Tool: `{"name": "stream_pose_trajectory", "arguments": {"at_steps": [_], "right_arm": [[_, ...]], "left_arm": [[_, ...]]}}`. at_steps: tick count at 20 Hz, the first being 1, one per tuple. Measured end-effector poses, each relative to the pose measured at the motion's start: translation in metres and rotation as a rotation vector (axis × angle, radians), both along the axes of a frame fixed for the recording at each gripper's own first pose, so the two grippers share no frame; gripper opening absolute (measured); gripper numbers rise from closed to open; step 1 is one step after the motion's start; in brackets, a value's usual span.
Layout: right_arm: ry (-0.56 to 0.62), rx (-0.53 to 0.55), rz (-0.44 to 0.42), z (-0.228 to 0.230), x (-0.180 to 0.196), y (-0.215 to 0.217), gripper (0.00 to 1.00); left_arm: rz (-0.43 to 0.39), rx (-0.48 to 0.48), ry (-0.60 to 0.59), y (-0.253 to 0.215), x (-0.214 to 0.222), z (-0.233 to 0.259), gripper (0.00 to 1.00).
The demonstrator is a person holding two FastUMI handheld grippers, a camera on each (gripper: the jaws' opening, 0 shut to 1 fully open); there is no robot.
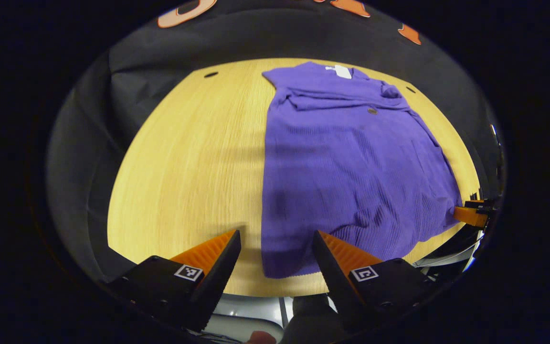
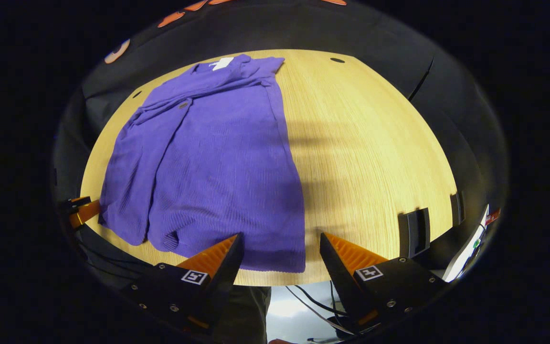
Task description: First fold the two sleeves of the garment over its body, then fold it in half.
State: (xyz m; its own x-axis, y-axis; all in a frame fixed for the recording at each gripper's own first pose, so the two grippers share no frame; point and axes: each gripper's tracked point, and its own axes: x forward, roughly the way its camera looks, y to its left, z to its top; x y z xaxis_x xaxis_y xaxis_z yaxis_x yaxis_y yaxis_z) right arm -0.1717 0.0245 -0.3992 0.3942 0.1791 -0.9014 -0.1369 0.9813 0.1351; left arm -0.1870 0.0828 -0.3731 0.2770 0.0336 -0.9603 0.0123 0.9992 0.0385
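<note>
Jaws apart on both grippers, seemingly above purple garment [image 1: 351, 172].

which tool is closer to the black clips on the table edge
Right. The right tool hovers just left of the black clips; the left tool is beyond the purple garment.

1. A round table [image 1: 184, 157] with a pale wood-grain top carries everything; its bare half also shows in the right gripper view [image 2: 375, 143].
2. A purple ribbed garment [image 1: 351, 162] lies flat on it, collar at the far rim, hem at the near edge, sleeves folded over the body [image 2: 217, 157].
3. Small dark holes [image 1: 211, 74] sit in the tabletop near the far rim [image 2: 337, 60].
4. Two dark upright brackets [image 2: 413, 231] stand at the table's near right edge in the right gripper view.
</note>
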Motion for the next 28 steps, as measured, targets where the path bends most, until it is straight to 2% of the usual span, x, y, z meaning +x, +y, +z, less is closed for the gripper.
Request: {"name": "stream_pose_trajectory", "arguments": {"at_steps": [4,5,8,10,11,12,13,14,15,16,17,19,22,28], "right_arm": [[0.052,0.009,0.020,-0.008,-0.004,0.005,0.97],[0.065,0.012,0.029,-0.007,-0.006,0.008,0.97],[0.129,0.004,0.063,-0.008,-0.015,0.014,0.94],[0.150,0.008,0.089,-0.007,-0.015,0.020,0.88],[0.159,0.014,0.093,-0.007,-0.015,0.023,0.80],[0.174,0.040,0.099,-0.006,-0.015,0.029,0.64],[0.190,0.069,0.100,-0.006,-0.016,0.036,0.62],[0.201,0.080,0.096,-0.005,-0.015,0.038,0.54],[0.206,0.081,0.093,-0.005,-0.012,0.037,0.38],[0.210,0.106,0.084,-0.004,-0.009,0.039,0.31],[0.216,0.141,0.058,-0.004,-0.007,0.041,0.17],[0.244,0.198,0.008,-0.004,-0.007,0.044,0.06],[0.225,0.198,0.010,0.004,-0.002,0.042,0.04],[0.096,0.260,-0.020,0.066,0.028,0.046,0.04]], "left_arm": [[0.092,-0.042,0.160,-0.001,-0.019,-0.015,0.97],[0.079,-0.049,0.161,-0.004,-0.017,-0.015,0.97],[0.057,-0.025,0.258,-0.009,-0.024,-0.020,0.99],[0.059,-0.028,0.298,-0.015,-0.018,-0.020,0.96],[0.068,-0.043,0.323,-0.020,-0.018,-0.021,0.91],[0.070,-0.067,0.330,-0.026,-0.013,-0.021,0.79],[0.073,-0.089,0.347,-0.032,-0.011,-0.022,0.58],[0.073,-0.109,0.353,-0.037,-0.005,-0.023,0.37],[0.083,-0.126,0.359,-0.040,-0.003,-0.024,0.30],[0.084,-0.137,0.364,-0.043,0.001,-0.025,0.19],[0.076,-0.147,0.361,-0.040,-0.007,-0.022,0.14],[0.055,-0.158,0.349,-0.041,-0.004,-0.024,0.11],[0.045,-0.175,0.336,-0.040,0.001,-0.016,0.05],[0.009,-0.246,0.257,-0.045,0.027,0.025,0.05]]}}
